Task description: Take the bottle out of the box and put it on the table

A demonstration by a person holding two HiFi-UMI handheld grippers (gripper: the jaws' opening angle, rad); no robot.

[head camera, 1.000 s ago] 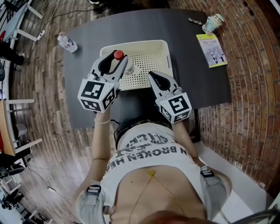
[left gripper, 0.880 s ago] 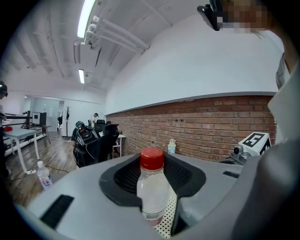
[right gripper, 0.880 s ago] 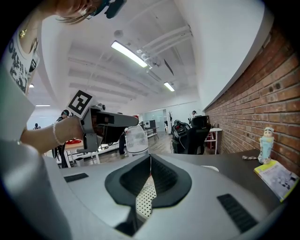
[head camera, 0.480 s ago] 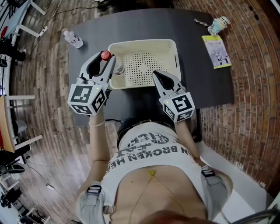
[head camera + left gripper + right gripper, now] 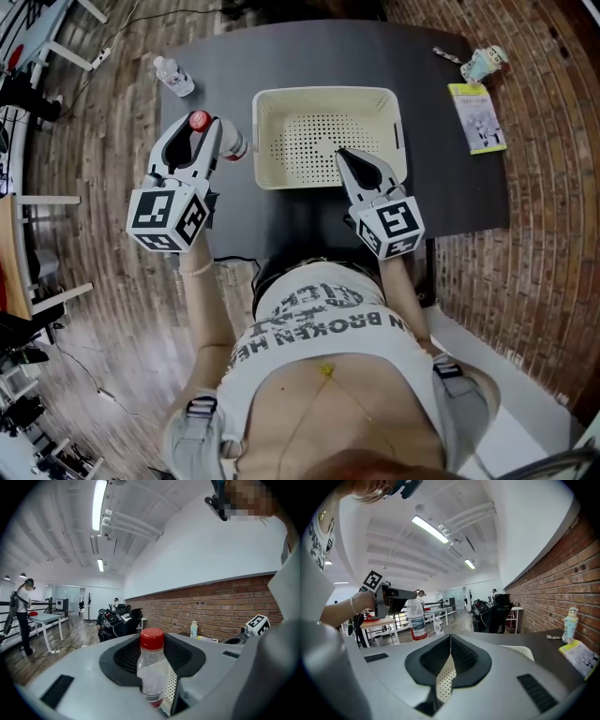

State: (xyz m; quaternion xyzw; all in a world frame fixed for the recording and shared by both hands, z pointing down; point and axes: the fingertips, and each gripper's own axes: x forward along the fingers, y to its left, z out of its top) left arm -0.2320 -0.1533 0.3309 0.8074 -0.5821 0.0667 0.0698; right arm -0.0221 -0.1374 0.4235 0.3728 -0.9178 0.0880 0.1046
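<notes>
I am holding the red-capped bottle (image 5: pixel 228 144) pinched in the left gripper (image 5: pixel 208 134), outside the white basket (image 5: pixel 272 98) and above the table (image 5: pixel 450 169) near its left edge. Risk: if I am releasing it tilted, it may topple off that edge. The right gripper (image 5: pixel 342 155) is staying pressed together, empty.

bright, even light from ceiling tube lamps (image 5: pixel 99 501). gripper views bulge fisheye, corners black. head view curves at edges.

bottle (image 5: pixel 151 665): clear; red cap; upright; left of box (image 5: pixel 323 93) | box: cream; perforated
</notes>
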